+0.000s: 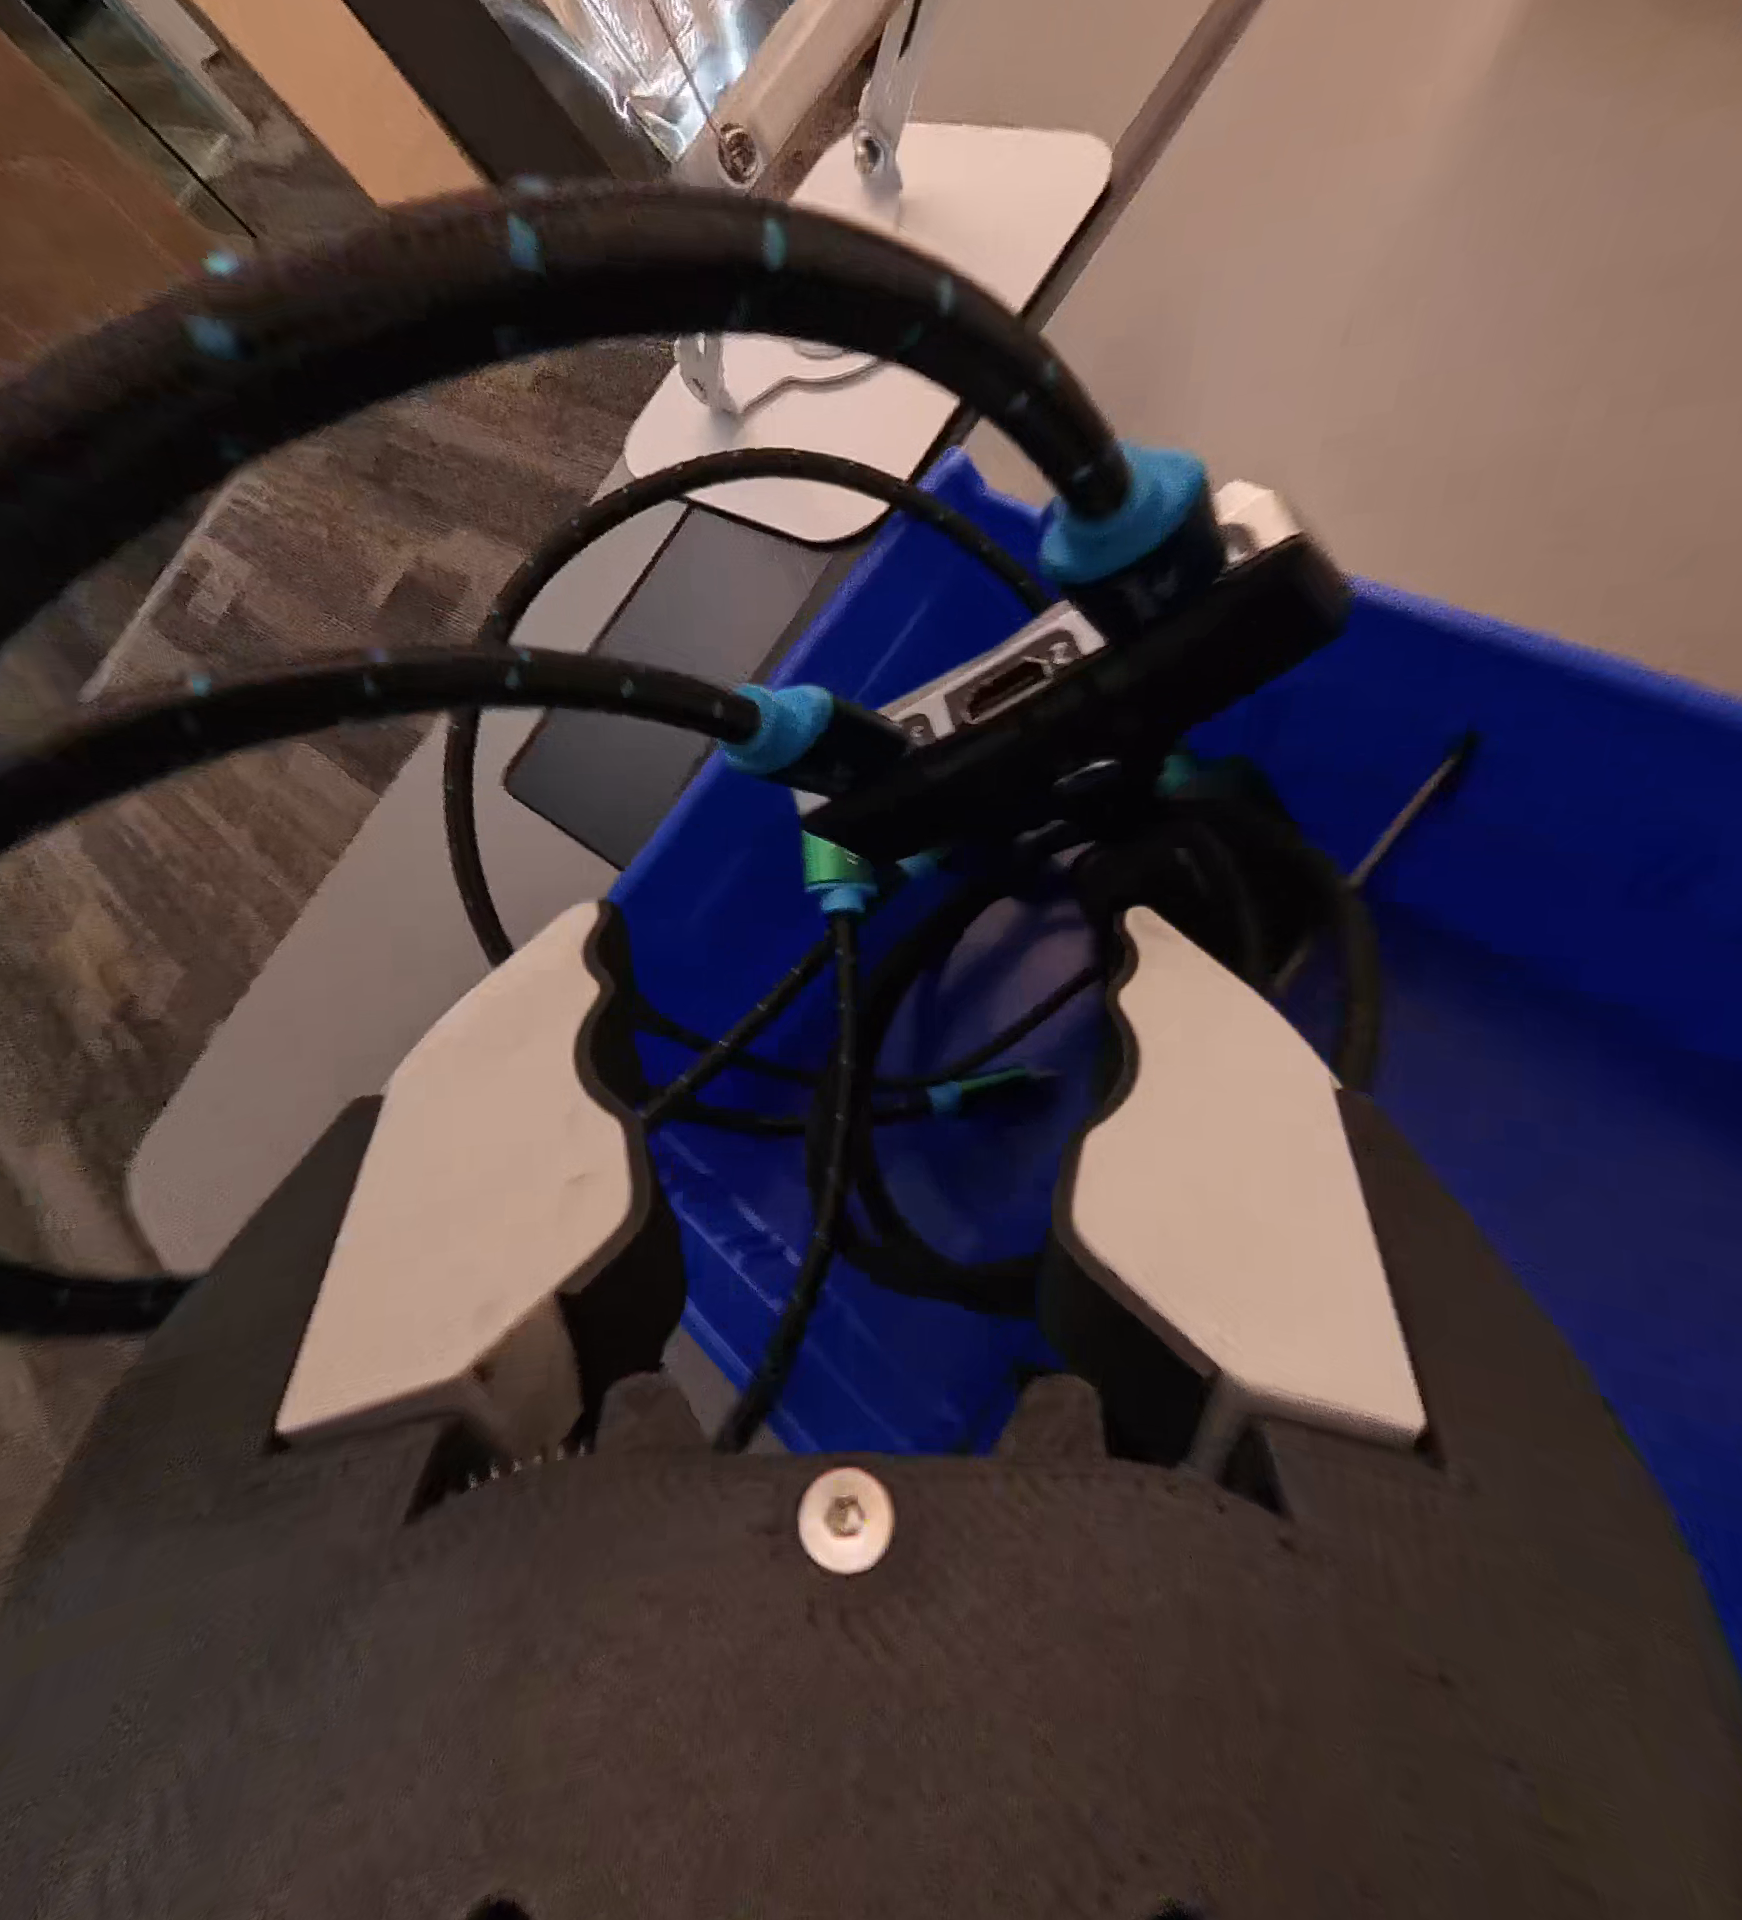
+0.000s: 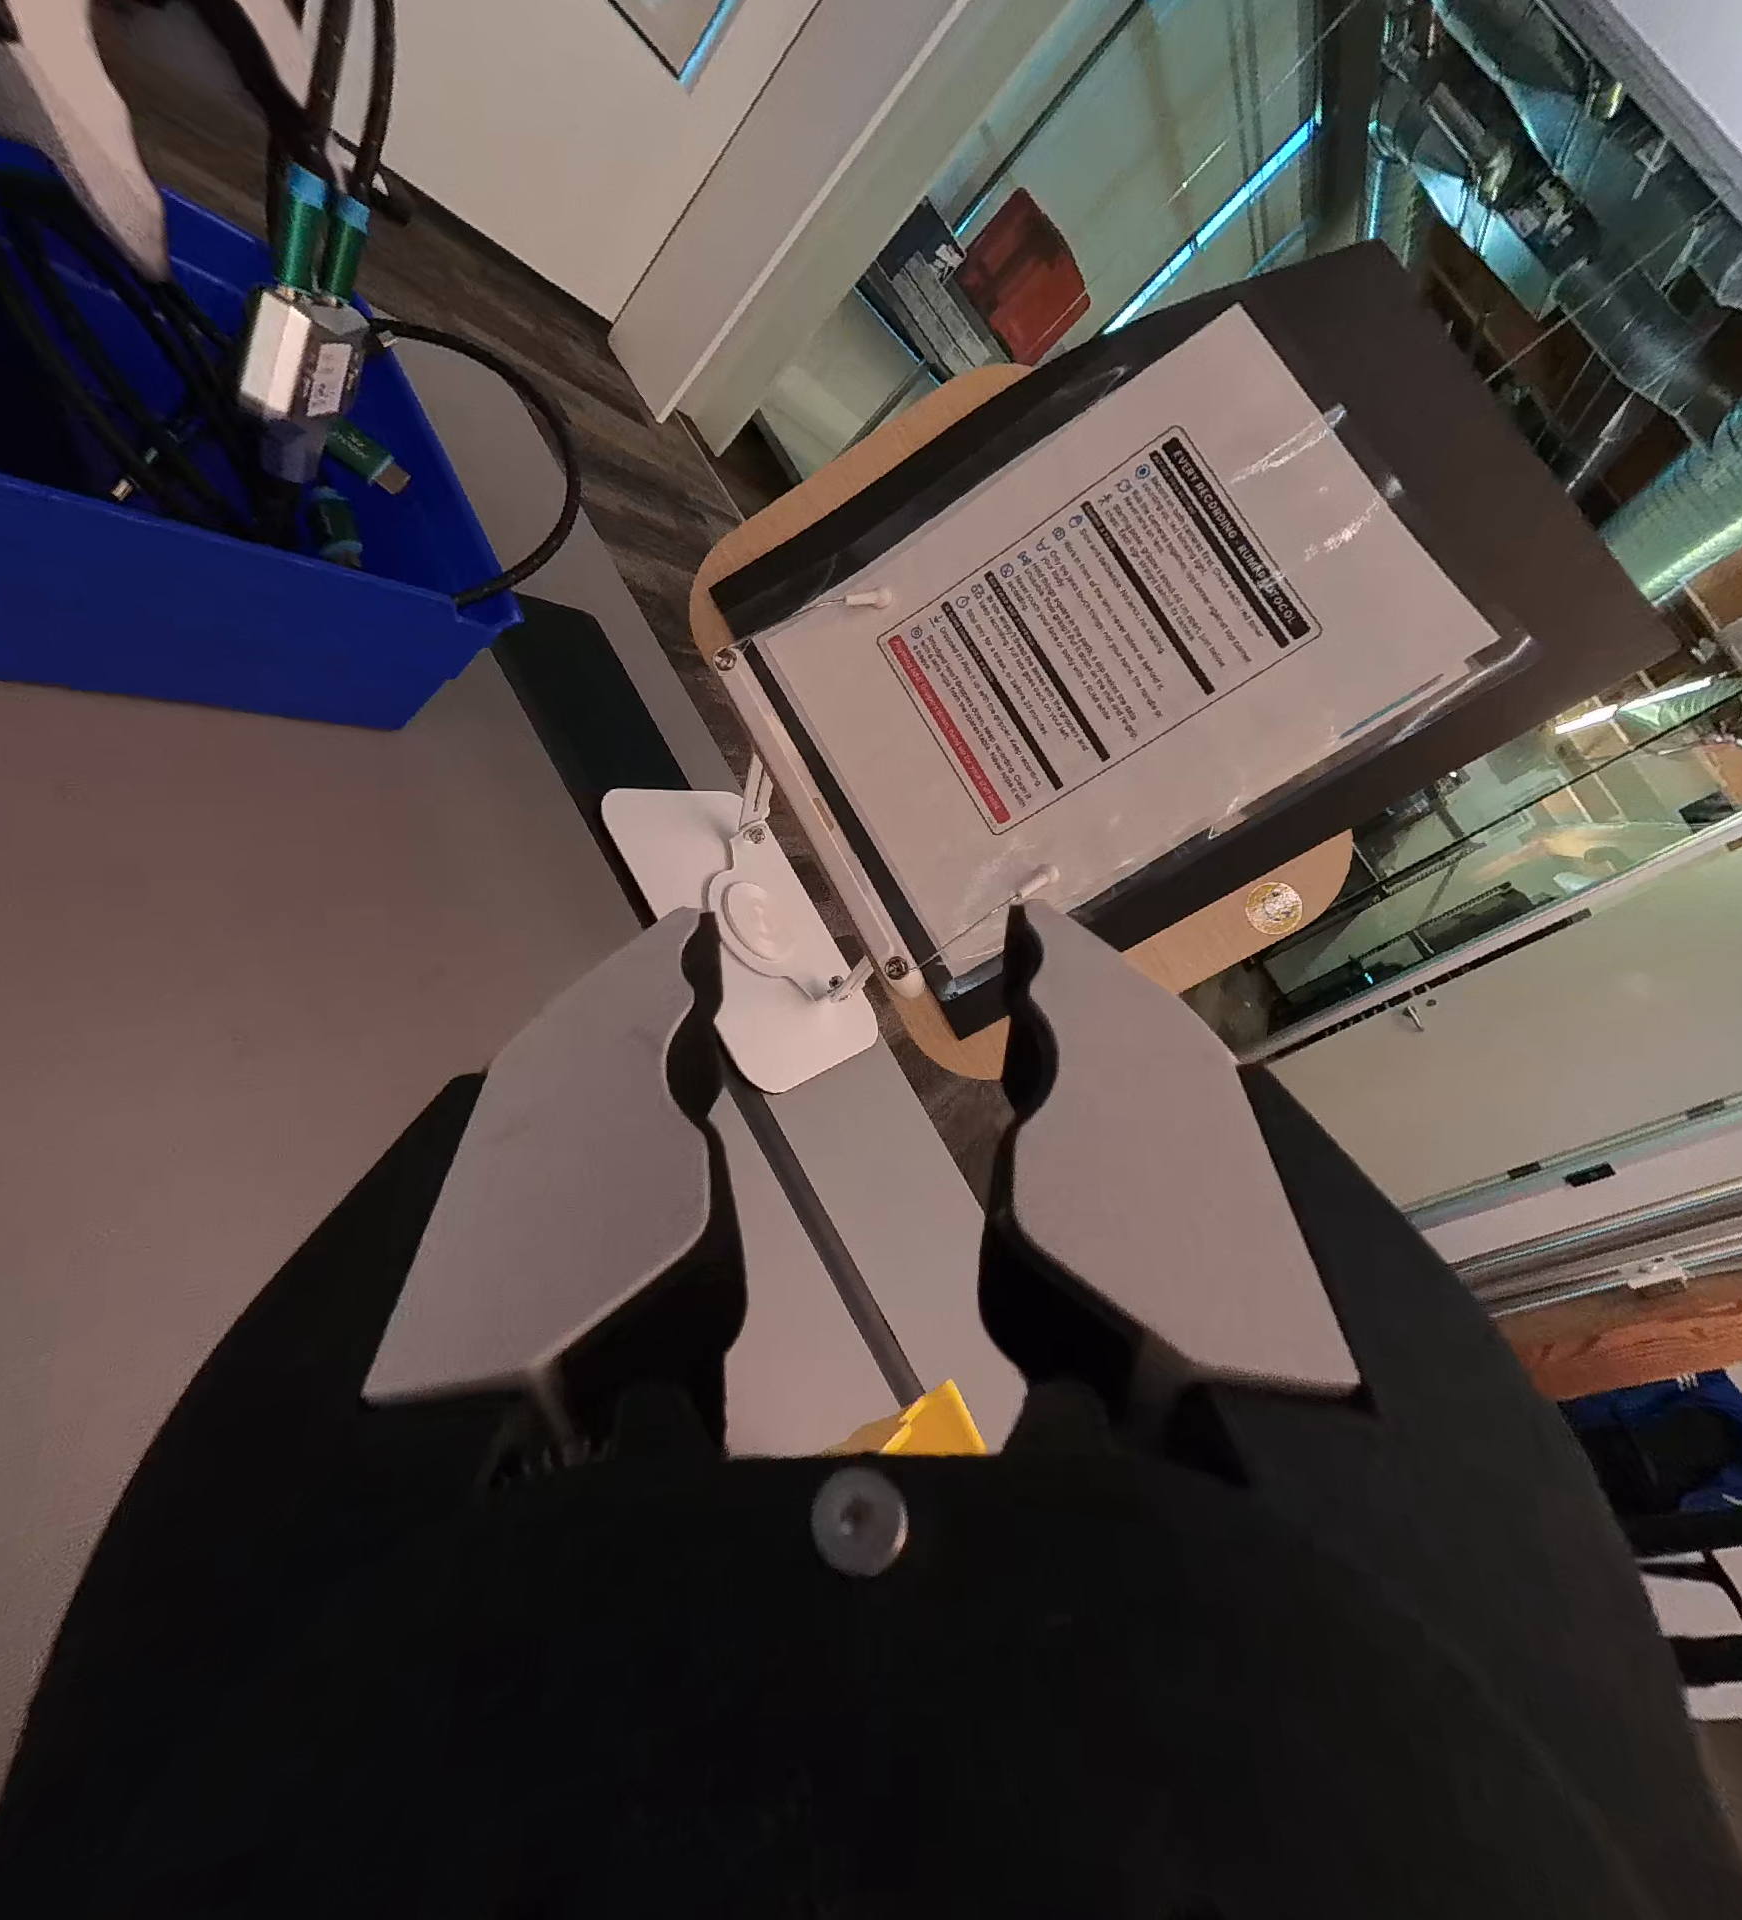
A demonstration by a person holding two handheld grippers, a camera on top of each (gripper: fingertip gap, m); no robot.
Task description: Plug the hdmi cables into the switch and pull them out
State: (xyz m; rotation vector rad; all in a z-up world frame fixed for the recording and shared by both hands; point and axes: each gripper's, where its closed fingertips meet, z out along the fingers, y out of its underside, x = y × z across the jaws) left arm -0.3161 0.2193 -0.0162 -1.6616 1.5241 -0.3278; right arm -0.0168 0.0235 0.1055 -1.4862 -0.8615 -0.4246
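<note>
Left tongs (image 1: 862,961): spread wide with nothing between the grey fingers, hovering over the blue bin and pointing toward the switch.
Right tongs (image 2: 856,966): spread wide and holding nothing, above the counter's far edge and well apart from the bin.
Switch (image 1: 1075,707): a small box, black and silver, up above the blue bin; what supports it cannot be made out. One socket on its near face is open.
Cables (image 1: 555,270): two thick black braided leads with blue collars are plugged into the switch, one at each end, and loop away to the left. Thinner black leads with green and blue plugs hang below it and lie coiled in the bin.
Blue bin (image 2: 223,644): a deep plastic tub on the counter near its far edge; one black lead trails over its rim.
Counter (image 2: 171,987): plain pale grey and smooth, with a dark flat panel (image 1: 659,634) at its edge beside the bin.
White bracket (image 2: 742,935): a flat plate on the counter edge, carrying a tilted dark board with a printed sheet (image 2: 1147,634) under clear film.
Floor (image 1: 254,582): grey-brown patterned carpet below the counter.
Room: white walls, glass partitions, and exposed silver ducts (image 2: 1677,343) overhead.
</note>
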